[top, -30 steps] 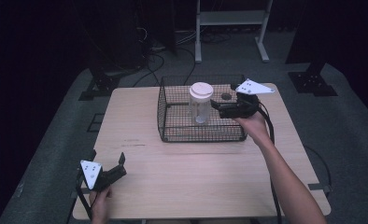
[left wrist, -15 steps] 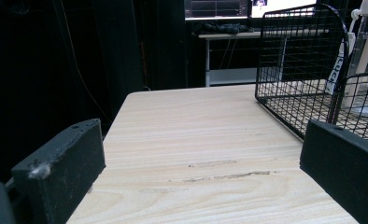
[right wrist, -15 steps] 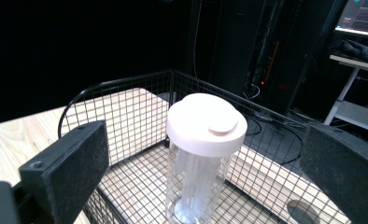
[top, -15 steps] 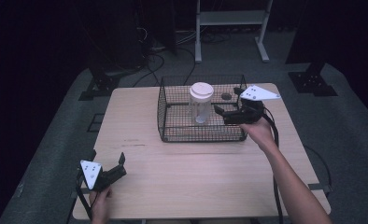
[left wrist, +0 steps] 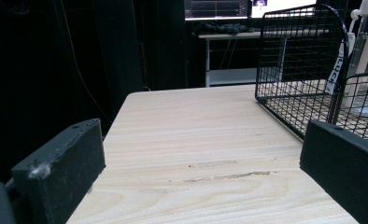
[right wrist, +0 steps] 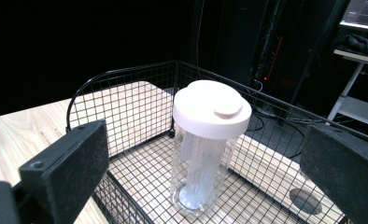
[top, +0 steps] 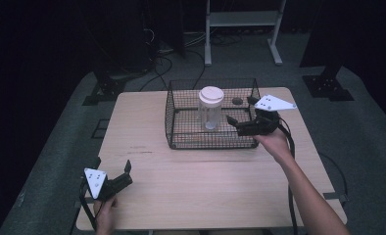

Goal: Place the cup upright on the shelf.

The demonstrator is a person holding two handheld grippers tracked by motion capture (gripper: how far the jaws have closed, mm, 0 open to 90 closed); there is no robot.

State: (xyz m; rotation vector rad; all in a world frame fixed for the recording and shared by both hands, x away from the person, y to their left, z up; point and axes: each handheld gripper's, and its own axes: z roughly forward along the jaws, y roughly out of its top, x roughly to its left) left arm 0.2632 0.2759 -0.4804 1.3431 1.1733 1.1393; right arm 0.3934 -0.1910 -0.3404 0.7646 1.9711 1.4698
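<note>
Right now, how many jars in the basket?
1. The jar stands upright near the middle of the wire basket, white lid on. Nothing else in there looks like a jar.

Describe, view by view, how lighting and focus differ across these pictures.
High view: lit table, surroundings nearly black, soft detail. Left gripper view: sharp wood grain, near tongs slightly blurred. Right gripper view: the jar's white lid bright, background dark, basket wires crisp.

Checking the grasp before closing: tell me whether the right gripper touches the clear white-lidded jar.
Apart. In the right gripper view the clear white-lidded jar stands beyond the right gripper, its open jaws flanking it with visible gaps.
</note>
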